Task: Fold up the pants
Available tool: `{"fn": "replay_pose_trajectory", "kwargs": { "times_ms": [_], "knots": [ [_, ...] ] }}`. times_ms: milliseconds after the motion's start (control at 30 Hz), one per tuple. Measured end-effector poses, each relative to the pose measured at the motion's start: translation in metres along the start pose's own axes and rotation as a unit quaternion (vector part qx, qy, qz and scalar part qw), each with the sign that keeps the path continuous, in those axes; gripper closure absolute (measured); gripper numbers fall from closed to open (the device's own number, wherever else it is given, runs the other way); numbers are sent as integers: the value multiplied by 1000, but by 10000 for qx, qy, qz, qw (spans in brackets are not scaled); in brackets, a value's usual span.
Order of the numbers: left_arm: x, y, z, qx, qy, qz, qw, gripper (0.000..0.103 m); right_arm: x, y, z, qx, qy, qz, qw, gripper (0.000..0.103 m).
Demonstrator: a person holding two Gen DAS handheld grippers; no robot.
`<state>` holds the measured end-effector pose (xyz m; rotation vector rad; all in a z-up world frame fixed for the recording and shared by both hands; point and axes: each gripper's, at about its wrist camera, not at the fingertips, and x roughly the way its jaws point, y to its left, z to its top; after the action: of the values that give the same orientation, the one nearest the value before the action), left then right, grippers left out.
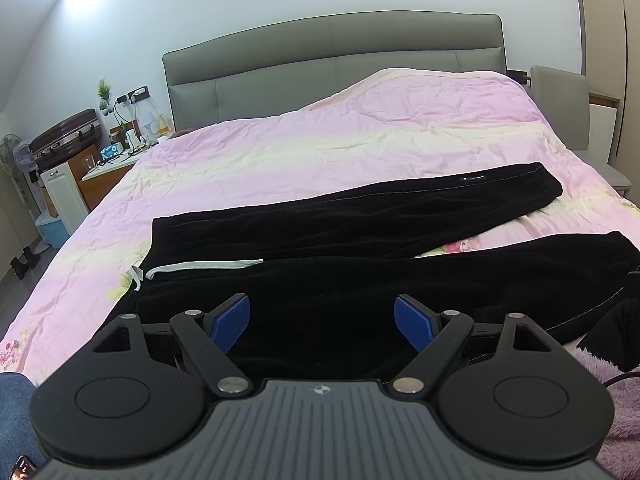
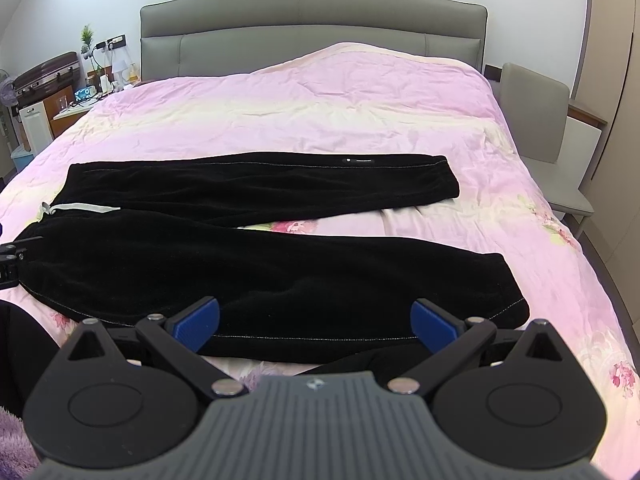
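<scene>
Black pants [image 1: 340, 236] lie spread flat on a pink bedspread [image 1: 320, 140], waist at the left with a white drawstring [image 1: 200, 266], the two legs running right and splayed apart. They also show in the right wrist view [image 2: 240, 248]. My left gripper [image 1: 322, 322] is open and empty, hovering over the waist end of the near leg. My right gripper [image 2: 316, 322] is open and empty above the near leg's lower edge near the cuff [image 2: 508, 292]. The left gripper's edge [image 2: 12, 256] shows at the far left of the right wrist view.
A grey headboard [image 1: 332, 60] stands at the back. A cluttered nightstand [image 1: 116, 160], suitcase [image 1: 66, 136] and fan [image 1: 16, 156] stand left of the bed. A grey chair [image 2: 560, 152] stands on the right. A purple fuzzy sleeve [image 1: 616, 420] shows near the front.
</scene>
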<state>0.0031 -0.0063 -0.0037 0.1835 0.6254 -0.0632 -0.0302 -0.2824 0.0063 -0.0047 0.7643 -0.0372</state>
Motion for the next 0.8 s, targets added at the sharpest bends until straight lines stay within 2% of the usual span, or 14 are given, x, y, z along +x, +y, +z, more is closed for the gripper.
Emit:
{"fn": "replay_pose_trajectory", "kwargs": {
  "times_ms": [500,667,800],
  "knots": [
    [-4,4,2,34,60,100,9999,7,-2,-1,0,-4,-5,8,10000,5],
    [-1,12,4,172,162,-6,9997,7,-3,-5,0,-30,-54,37,10000,5],
    [7,27,4,353,277,-204,9988,14,0,-17,-6,-81,-245,211,9994,5]
  ]
}}
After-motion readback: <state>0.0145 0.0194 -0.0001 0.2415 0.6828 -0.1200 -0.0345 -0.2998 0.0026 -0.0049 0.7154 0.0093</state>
